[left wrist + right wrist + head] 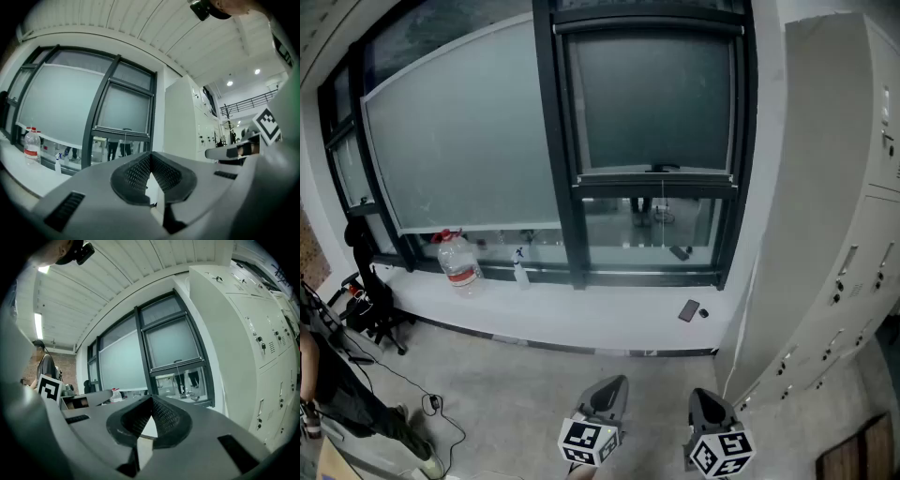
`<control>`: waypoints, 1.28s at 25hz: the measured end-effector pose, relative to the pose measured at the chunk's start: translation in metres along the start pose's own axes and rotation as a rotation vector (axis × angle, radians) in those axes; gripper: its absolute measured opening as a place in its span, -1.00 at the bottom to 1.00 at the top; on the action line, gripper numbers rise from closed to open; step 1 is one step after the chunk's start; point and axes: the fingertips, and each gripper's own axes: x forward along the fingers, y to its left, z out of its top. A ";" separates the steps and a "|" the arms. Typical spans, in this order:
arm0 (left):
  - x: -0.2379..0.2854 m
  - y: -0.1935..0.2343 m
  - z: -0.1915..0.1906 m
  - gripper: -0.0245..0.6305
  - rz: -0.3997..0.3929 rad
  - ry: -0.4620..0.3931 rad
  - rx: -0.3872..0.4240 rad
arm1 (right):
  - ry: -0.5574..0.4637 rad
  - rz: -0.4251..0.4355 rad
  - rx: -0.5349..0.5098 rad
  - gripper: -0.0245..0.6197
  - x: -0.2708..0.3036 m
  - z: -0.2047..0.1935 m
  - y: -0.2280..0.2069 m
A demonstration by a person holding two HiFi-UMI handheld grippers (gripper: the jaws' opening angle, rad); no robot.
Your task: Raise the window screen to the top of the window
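Grey window screen covering most of dark-framed window, bottom strip uncovered

Water bottle, spray bottle and phone rest on sill.

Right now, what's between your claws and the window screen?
In the head view: bare floor, then the white ledge with a small dark flat thing. The left claw and right claw are shut and empty, well short of the window screen.

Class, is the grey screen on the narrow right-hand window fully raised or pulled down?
Pulled down: the grey window screen hangs low, and its dark bottom bar sits just above a clear glass strip.
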 end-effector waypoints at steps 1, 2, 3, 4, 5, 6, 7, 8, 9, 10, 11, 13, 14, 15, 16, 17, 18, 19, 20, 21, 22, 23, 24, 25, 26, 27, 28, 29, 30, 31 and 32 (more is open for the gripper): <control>0.000 0.001 0.001 -0.93 0.004 -0.002 -0.004 | -0.003 0.002 -0.003 -0.91 0.000 0.001 -0.001; 0.001 0.001 0.001 -0.93 0.007 -0.005 -0.007 | -0.005 0.006 -0.006 -0.91 0.000 0.003 -0.001; 0.001 0.001 0.002 -0.93 0.009 -0.010 -0.012 | -0.007 0.010 -0.012 -0.91 0.001 0.004 -0.002; 0.001 0.000 0.003 -0.93 0.009 -0.016 -0.018 | -0.008 0.016 -0.018 -0.91 0.001 0.005 -0.003; 0.002 -0.001 0.004 -0.93 0.010 -0.023 -0.026 | -0.008 0.021 -0.024 -0.91 0.002 0.005 -0.003; 0.002 -0.002 0.005 -0.93 0.010 -0.029 -0.032 | -0.008 0.025 -0.030 -0.91 0.002 0.005 -0.004; 0.003 -0.003 0.005 -0.93 0.012 -0.030 -0.034 | -0.006 0.028 -0.037 -0.91 0.001 0.005 -0.005; 0.004 -0.004 0.004 -0.93 0.014 -0.027 -0.031 | -0.004 0.031 -0.042 -0.91 0.001 0.004 -0.005; 0.005 -0.006 0.003 -0.93 0.016 -0.020 -0.022 | -0.002 0.033 -0.042 -0.91 0.001 0.003 -0.006; 0.005 -0.007 0.003 -0.93 0.018 -0.013 -0.013 | -0.001 0.035 -0.041 -0.91 0.001 0.002 -0.007; 0.006 -0.007 0.002 -0.93 0.018 -0.008 -0.008 | 0.001 0.040 -0.039 -0.91 0.001 0.002 -0.007; 0.007 -0.008 0.001 -0.93 0.019 -0.007 -0.008 | -0.001 0.059 -0.046 -0.91 0.001 0.001 -0.006; 0.008 -0.009 0.001 -0.93 0.020 -0.007 -0.009 | -0.005 0.069 -0.052 -0.91 0.001 0.001 -0.006; 0.010 -0.010 0.001 -0.93 0.022 -0.009 -0.009 | -0.008 0.078 -0.054 -0.91 0.000 0.001 -0.007; 0.011 -0.010 0.001 -0.93 0.023 -0.011 -0.009 | -0.009 0.081 -0.049 -0.91 0.000 0.000 -0.009; 0.013 -0.009 0.001 -0.93 0.025 -0.014 -0.009 | -0.012 0.078 -0.036 -0.91 0.000 -0.001 -0.013; 0.015 -0.008 0.001 -0.93 0.027 -0.016 -0.011 | -0.019 0.070 -0.018 -0.91 0.002 -0.002 -0.019; 0.017 -0.008 -0.001 -0.93 0.029 -0.014 -0.016 | -0.024 0.062 0.004 -0.91 0.003 -0.004 -0.026; 0.020 -0.008 -0.004 -0.93 0.033 -0.010 -0.021 | -0.022 0.061 0.028 -0.91 0.006 -0.007 -0.033; 0.021 -0.007 -0.007 -0.93 0.038 -0.004 -0.024 | -0.014 0.068 0.052 -0.90 0.009 -0.011 -0.038; 0.023 -0.005 -0.009 -0.93 0.046 0.002 -0.025 | -0.004 0.084 0.072 -0.90 0.014 -0.014 -0.040; 0.025 0.000 -0.011 -0.93 0.058 0.007 -0.026 | 0.003 0.105 0.083 -0.90 0.020 -0.015 -0.039; 0.028 0.007 -0.012 -0.93 0.071 0.012 -0.031 | 0.009 0.125 0.082 -0.90 0.027 -0.015 -0.037; 0.034 0.016 -0.013 -0.93 0.084 0.015 -0.039 | 0.014 0.140 0.069 -0.90 0.036 -0.014 -0.036; 0.043 0.025 -0.014 -0.93 0.095 0.016 -0.050 | 0.021 0.149 0.051 -0.90 0.048 -0.013 -0.037; 0.053 0.034 -0.016 -0.93 0.104 0.015 -0.060 | 0.028 0.153 0.034 -0.90 0.060 -0.012 -0.040; 0.064 0.043 -0.018 -0.93 0.109 0.012 -0.068 | 0.036 0.155 0.023 -0.90 0.072 -0.013 -0.044; 0.076 0.052 -0.021 -0.93 0.111 0.009 -0.072 | 0.042 0.155 0.018 -0.90 0.085 -0.014 -0.048; 0.088 0.061 -0.024 -0.93 0.112 0.005 -0.073 | 0.046 0.155 0.016 -0.90 0.099 -0.015 -0.053; 0.102 0.070 -0.026 -0.93 0.112 0.000 -0.073 | 0.048 0.154 0.011 -0.90 0.114 -0.015 -0.059; 0.118 0.079 -0.026 -0.93 0.109 -0.004 -0.071 | 0.049 0.150 0.003 -0.90 0.130 -0.013 -0.067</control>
